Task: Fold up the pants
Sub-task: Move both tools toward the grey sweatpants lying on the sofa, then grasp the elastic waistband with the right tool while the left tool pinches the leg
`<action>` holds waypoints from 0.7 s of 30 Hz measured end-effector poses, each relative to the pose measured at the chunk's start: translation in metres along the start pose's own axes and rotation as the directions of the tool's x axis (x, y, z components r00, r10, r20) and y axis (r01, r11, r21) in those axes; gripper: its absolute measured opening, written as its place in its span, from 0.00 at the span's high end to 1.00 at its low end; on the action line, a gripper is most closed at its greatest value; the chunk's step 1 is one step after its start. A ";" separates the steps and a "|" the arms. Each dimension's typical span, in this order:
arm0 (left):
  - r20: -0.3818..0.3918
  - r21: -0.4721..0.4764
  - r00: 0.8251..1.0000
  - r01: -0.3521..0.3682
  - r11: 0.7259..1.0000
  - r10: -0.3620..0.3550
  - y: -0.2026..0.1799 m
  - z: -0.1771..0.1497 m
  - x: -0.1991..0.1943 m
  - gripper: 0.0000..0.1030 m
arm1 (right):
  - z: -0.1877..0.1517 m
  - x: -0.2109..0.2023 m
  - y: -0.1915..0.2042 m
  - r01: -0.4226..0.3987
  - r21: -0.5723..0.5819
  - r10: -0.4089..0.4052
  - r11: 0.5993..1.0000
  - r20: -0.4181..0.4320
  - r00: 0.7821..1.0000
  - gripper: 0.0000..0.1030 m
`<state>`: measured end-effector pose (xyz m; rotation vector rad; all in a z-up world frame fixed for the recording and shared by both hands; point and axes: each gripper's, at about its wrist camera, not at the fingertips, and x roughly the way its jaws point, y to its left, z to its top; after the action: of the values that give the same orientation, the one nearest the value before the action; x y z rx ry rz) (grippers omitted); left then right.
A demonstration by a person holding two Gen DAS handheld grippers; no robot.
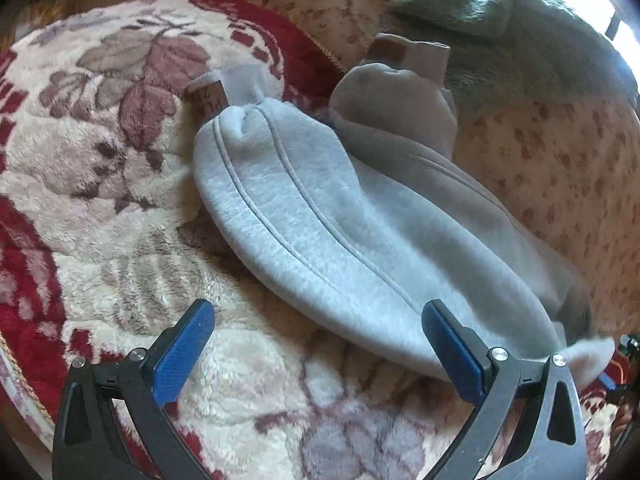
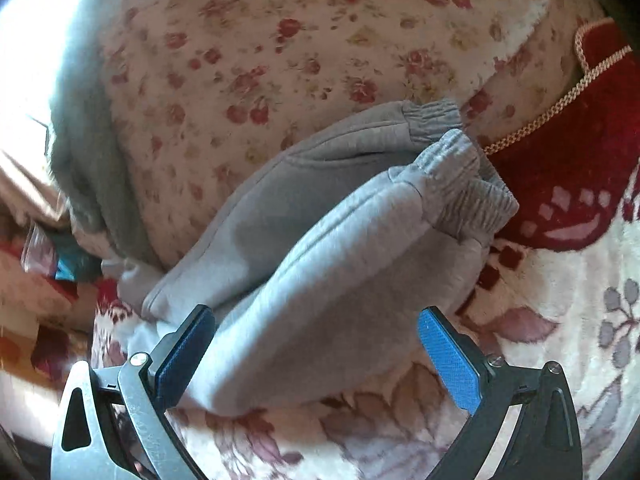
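Note:
Light grey fleece pants (image 1: 320,216) lie folded lengthwise on a floral blanket, with one leg over the other. My left gripper (image 1: 318,344) is open just above the blanket at the pants' near edge. Its right blue pad (image 1: 452,352) overlaps the fabric and its left pad (image 1: 184,354) is over bare blanket. In the right wrist view the pants (image 2: 300,280) run up to gathered elastic cuffs (image 2: 464,184). My right gripper (image 2: 318,354) is open too, with the near end of the pants lying between its fingers.
The pants rest on a red-and-cream fleece blanket (image 1: 120,200) with a corded edge (image 2: 532,124). Beyond it is a flowered sheet (image 2: 280,40) and a grey-green fuzzy cloth (image 1: 500,12). A printed tag (image 1: 210,100) sticks out at the pants' far end.

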<state>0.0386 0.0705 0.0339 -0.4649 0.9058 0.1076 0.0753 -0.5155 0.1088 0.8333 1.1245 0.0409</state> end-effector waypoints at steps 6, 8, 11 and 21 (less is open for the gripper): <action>-0.014 0.013 1.000 -0.021 1.000 0.021 -0.007 0.005 0.019 0.00 | 0.005 0.025 0.006 0.006 0.011 -0.006 1.000 -0.019 1.000 0.03; -0.017 0.019 1.000 -0.025 1.000 0.025 -0.009 0.006 0.026 0.00 | 0.006 0.030 0.008 -0.010 -0.003 0.010 1.000 -0.010 1.000 0.18; -0.025 0.032 0.999 -0.026 0.999 0.027 -0.013 0.006 0.034 0.00 | 0.004 0.033 0.011 -0.025 -0.036 0.024 0.999 -0.012 1.000 0.51; -0.028 0.106 1.000 0.006 0.994 -0.003 -0.023 -0.002 0.034 0.76 | -0.040 -0.009 -0.003 -0.046 -0.128 0.050 0.991 0.028 0.998 0.79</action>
<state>0.0647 0.0455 0.0137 -0.3706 0.9330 0.0484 0.0380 -0.4982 0.1073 0.7445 1.0618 0.1378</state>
